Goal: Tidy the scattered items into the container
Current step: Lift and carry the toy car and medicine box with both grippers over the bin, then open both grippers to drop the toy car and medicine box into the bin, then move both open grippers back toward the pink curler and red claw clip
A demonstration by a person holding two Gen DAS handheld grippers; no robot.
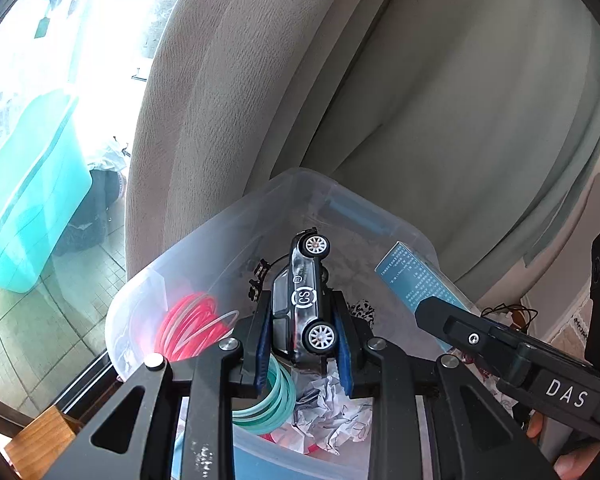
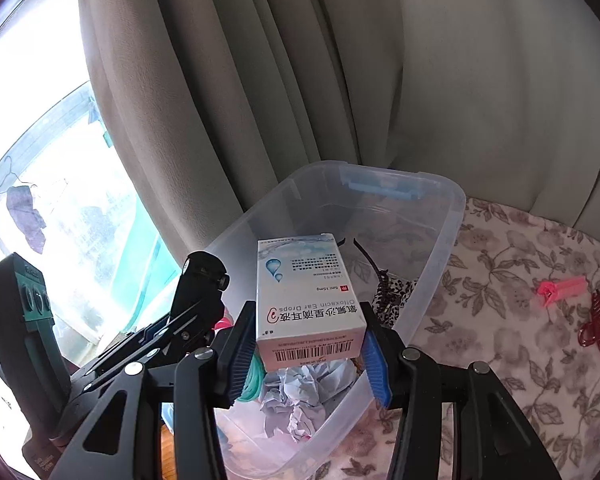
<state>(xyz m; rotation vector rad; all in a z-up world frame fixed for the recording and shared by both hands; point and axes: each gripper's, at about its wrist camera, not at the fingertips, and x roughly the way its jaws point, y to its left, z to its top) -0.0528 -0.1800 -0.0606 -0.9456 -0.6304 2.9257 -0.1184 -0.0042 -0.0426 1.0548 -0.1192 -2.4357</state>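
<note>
The left claw is clamped on a dark toy car, gripped across its body with its wheels turned sideways, held above the open clear plastic bin. The right claw is closed on an ear drops box, pinched by its barcode end, also hanging over the bin's opening. Neither item has been let go, so both count as nearly delivered rather than stowed.

Below them the bin already holds a coil of pink cord, a bundle of teal rings, crumpled paper, a leopard-print hair tie and a small dark clip near the far wall.

Outside the bin, on the flower-patterned cloth to its right, a pink clip and a dark red claw hair clip lie near the cloth's right edge, just beside each other. By my reading, the tidying is well along: two pieces wait to be dropped, and at least those two clips are left.
</note>
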